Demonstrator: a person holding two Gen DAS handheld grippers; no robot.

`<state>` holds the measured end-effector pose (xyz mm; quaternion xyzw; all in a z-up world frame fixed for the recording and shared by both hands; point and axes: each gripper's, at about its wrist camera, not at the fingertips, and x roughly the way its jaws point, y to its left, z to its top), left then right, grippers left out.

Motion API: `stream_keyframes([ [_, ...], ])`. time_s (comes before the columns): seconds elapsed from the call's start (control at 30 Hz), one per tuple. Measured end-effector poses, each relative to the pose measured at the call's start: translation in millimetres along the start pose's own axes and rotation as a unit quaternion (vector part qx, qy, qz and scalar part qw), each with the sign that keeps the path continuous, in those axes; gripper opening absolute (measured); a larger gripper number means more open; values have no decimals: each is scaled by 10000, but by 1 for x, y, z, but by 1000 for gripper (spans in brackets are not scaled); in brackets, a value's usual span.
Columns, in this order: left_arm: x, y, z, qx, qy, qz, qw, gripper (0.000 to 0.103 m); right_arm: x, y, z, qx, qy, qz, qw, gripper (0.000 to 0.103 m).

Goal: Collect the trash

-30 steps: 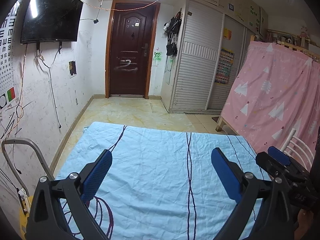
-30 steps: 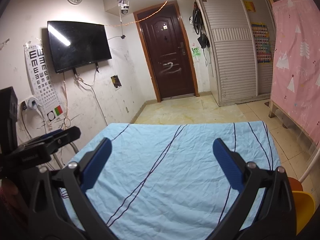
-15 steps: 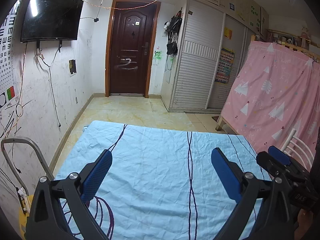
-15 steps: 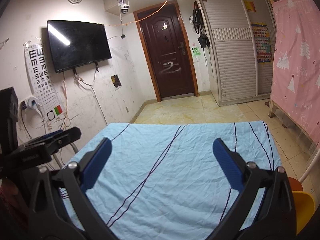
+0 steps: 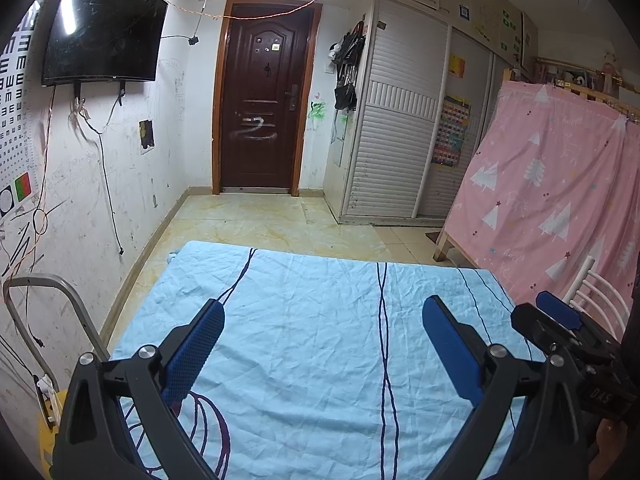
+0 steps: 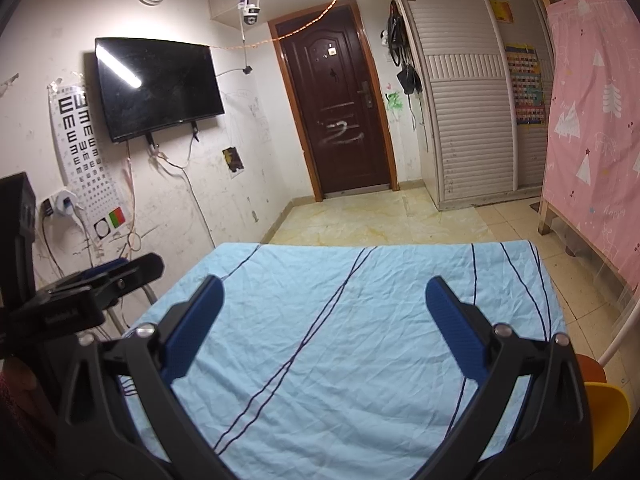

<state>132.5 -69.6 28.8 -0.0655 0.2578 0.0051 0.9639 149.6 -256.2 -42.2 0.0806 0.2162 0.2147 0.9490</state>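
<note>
Left gripper (image 5: 320, 320): hanging wide open, holding nothing.
Right gripper (image 6: 324, 300): gaping likewise, empty.
Sheet (image 5: 320, 312): showing no trash.
Advice: scanning wider before reaching.

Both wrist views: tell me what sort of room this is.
Probably a lived-in bedroom at home: a wall-mounted TV, a louvred sliding wardrobe, and a surface under a light-blue sheet. An eye chart hangs beside the TV.

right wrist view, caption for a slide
Open right tongs above a blue sheet; no trash in sight.
</note>
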Motion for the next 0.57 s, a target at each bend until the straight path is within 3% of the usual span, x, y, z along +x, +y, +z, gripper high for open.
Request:
stream_keyframes([
  [0.57,6,1,-1,100,91,-40,9999,91,7,1,-5,2,65,-36,10000,97],
])
